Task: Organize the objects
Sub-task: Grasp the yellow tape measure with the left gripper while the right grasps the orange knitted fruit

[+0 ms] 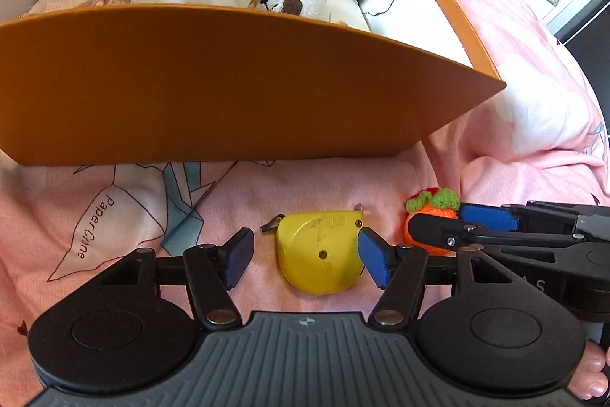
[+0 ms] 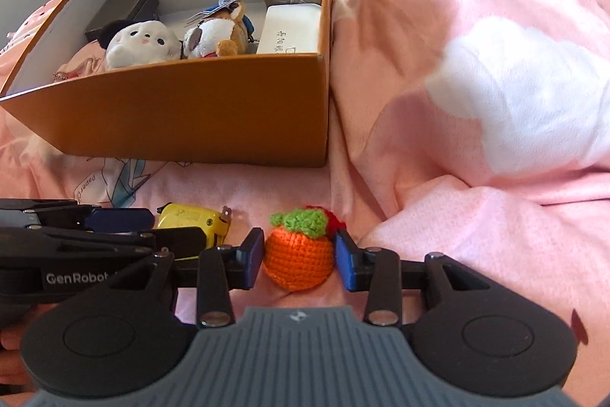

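A yellow tape measure lies on the pink bedspread between the pads of my left gripper. That gripper is open: its left pad stands clear of the tape and its right pad is at the tape's edge. Just to the right sits a crocheted orange fruit with a green top, and my right gripper is shut on it, one blue pad against each side. In the right wrist view the left gripper comes in from the left over the tape measure. The left wrist view shows the right gripper around the fruit.
An orange cardboard box stands open just beyond both objects. It holds a white plush, a brown plush, a white case and small dark boxes. Rumpled pink bedding rises on the right. A person's hand shows at the corner.
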`<act>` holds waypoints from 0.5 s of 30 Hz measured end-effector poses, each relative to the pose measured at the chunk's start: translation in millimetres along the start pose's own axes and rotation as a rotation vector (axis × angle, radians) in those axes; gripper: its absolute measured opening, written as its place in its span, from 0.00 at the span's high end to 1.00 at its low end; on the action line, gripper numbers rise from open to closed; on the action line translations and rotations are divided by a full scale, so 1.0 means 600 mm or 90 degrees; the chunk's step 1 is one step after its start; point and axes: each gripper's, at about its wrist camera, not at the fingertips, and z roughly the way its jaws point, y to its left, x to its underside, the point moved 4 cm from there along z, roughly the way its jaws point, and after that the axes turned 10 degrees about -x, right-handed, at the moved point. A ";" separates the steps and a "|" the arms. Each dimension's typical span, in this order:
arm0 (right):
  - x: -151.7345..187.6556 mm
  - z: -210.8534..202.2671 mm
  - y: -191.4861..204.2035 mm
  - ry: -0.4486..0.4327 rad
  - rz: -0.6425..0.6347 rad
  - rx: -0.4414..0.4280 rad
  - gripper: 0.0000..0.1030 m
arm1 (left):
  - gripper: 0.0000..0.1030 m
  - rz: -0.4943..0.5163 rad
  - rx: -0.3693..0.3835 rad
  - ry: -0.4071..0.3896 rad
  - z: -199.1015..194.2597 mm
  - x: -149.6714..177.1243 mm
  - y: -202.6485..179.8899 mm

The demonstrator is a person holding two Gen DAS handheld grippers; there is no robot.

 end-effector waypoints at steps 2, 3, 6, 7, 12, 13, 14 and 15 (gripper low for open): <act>-0.001 0.001 -0.006 0.000 0.016 -0.016 0.59 | 0.29 0.012 0.004 -0.003 -0.001 0.001 -0.007; -0.002 0.001 -0.012 -0.001 0.032 -0.028 0.59 | 0.29 0.020 0.007 -0.003 -0.001 0.001 -0.011; -0.008 0.000 -0.034 0.003 0.080 -0.064 0.59 | 0.25 0.043 -0.007 0.002 0.007 0.002 -0.023; -0.010 0.000 -0.037 0.005 0.089 -0.073 0.59 | 0.24 0.047 -0.011 0.003 0.010 0.002 -0.027; -0.009 0.004 -0.024 0.009 0.060 -0.059 0.59 | 0.24 0.075 -0.033 -0.001 0.026 0.001 -0.043; -0.008 0.004 -0.022 0.009 0.058 -0.057 0.59 | 0.26 0.075 -0.032 -0.003 0.027 0.001 -0.044; -0.008 0.004 -0.022 0.008 0.058 -0.056 0.59 | 0.30 0.074 -0.030 -0.004 0.027 0.002 -0.043; -0.007 0.004 -0.022 0.008 0.058 -0.056 0.59 | 0.32 0.072 -0.032 -0.006 0.027 0.003 -0.041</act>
